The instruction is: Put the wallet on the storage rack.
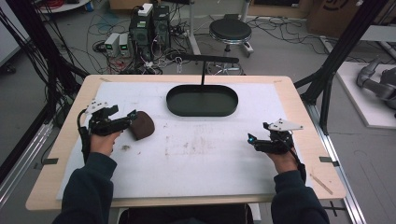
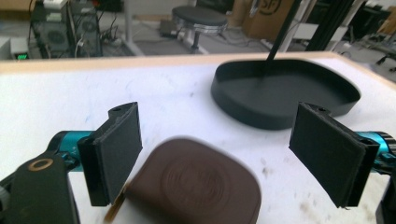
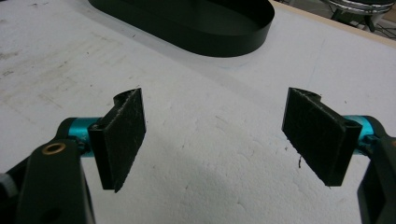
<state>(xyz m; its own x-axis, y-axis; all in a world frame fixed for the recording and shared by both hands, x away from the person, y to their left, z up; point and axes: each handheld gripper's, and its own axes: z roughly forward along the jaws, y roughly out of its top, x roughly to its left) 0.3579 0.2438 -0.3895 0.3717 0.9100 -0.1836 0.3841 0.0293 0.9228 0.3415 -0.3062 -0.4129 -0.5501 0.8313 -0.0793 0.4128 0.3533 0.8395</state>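
- Dark-sleeved forearms rise from the bottom edge of the high view, one on each side of the white mat, each ending in a hand wrapped around a gripper.
- On the left side, the left hand sits with its wrist angled inward, so the left gripper points across the mat toward the right and slightly away from the person, roughly level with the surface.
- Its jaws stand spread wide; the brown pouch lies on the mat right at their tips, and in the left gripper view the brown pouch sits low between the two black pads with a clear gap on each side, so neither pad presses on it.
- Farther ahead in that view lies the black oval tray, apart from the pouch.
- On the right side, the right hand rests near the mat's right edge, well apart from the pouch, with the right gripper aimed inward toward the left.
- Its jaws are also spread, with only bare white mat between the pads in the right gripper view.
- At the far middle of the mat, the black oval tray holds a thin upright rod.
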